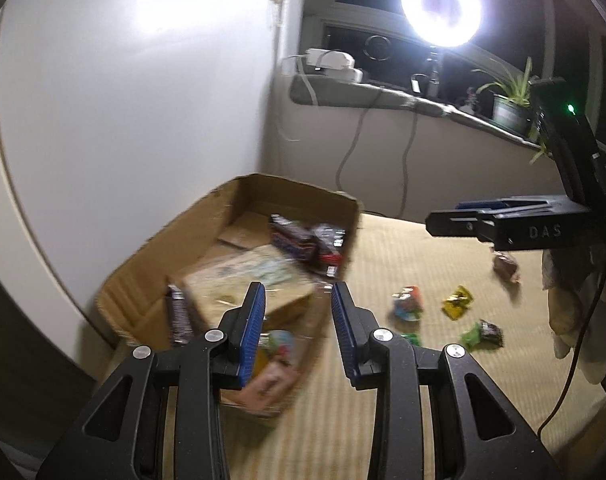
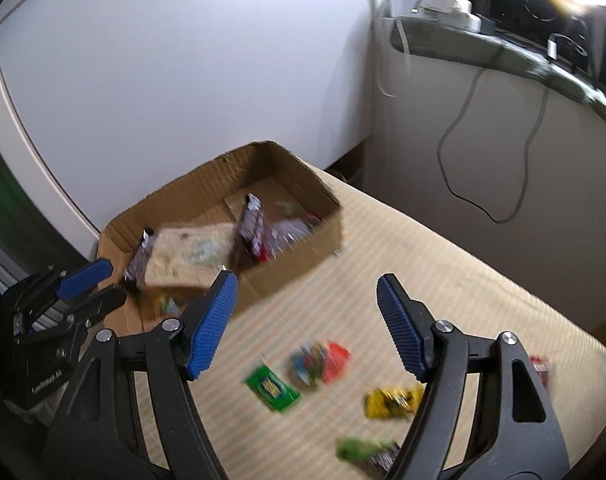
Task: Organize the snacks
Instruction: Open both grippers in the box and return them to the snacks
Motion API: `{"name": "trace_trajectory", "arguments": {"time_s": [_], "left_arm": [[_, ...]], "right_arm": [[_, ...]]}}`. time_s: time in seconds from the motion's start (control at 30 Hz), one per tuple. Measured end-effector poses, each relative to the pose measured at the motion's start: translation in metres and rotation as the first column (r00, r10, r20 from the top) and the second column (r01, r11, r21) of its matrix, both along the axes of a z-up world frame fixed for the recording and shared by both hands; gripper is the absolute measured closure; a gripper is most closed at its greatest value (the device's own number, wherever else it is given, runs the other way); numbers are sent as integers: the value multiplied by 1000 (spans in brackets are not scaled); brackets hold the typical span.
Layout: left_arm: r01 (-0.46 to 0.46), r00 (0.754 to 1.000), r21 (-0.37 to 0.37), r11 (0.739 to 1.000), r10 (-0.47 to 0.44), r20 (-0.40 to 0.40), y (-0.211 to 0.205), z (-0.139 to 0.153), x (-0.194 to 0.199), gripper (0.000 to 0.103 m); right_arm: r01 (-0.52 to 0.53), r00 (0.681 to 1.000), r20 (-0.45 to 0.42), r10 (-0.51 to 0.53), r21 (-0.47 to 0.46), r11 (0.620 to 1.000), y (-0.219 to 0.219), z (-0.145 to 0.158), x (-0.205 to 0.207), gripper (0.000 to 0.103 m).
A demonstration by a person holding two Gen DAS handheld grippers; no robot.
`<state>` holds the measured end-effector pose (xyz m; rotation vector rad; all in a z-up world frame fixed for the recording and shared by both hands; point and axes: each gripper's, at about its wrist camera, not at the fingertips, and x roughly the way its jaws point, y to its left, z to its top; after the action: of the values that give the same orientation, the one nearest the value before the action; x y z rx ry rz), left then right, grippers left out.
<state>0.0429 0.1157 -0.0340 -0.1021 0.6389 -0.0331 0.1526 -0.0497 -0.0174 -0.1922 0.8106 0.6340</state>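
Both claws empty. Right claw (image 2: 307, 320) has its jaws wide apart, hovering over the loose snacks on the striped mat (image 2: 443, 280), so it looks staged for the next pick. Left claw (image 1: 299, 320) has its jaws apart too, a narrower gap, nothing between them, hanging over the near rim of the cardboard box (image 1: 151, 264); my read is it's at the drop point, not reaching for anything. Loose snacks nearest the right claw, counted in the right view: green-and-dark packet (image 2: 363, 450) closest, yellow packet (image 2: 391, 402), green packet (image 2: 271, 388), red-and-multicolour packet (image 2: 319, 362), plus a red one (image 2: 540, 368) half hidden behind the right finger on the right. So five on that view; the left view also shows a brownish packet (image 1: 505, 266) further right on the mat, could be the same red one, can't tell through the blur. All lie apart from each other, none touching the box, probably spread so each can be pinched singly. Further back, the box sits at the left against the white wall (image 2: 163, 80), open top, handy for dumping. Inside: one flat pale pack (image 2: 187, 256), two dark bar wrappers (image 2: 251, 232), some clear or red packets at the far right end, count unclear. Judging by this, sorting is roughly halfway
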Motion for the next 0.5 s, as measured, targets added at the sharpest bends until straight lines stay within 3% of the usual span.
{"name": "trace_trajectory", "arguments": {"time_s": [0.07, 0.17, 0.5], "left_arm": [[28, 1000, -7, 1000, -28, -6, -12, -1, 0, 70], [71, 997, -16, 997, -71, -22, -29, -6, 0, 60], [180, 976, -49, 982, -185, -116, -80, -39, 5, 59]], "right_arm": [[19, 1000, 0, -19, 8, 1000, -19, 0, -7, 28], [49, 999, -2, -49, 7, 999, -41, -4, -16, 28], [90, 994, -67, -91, -22, 996, -95, -41, -39, 28]]}}
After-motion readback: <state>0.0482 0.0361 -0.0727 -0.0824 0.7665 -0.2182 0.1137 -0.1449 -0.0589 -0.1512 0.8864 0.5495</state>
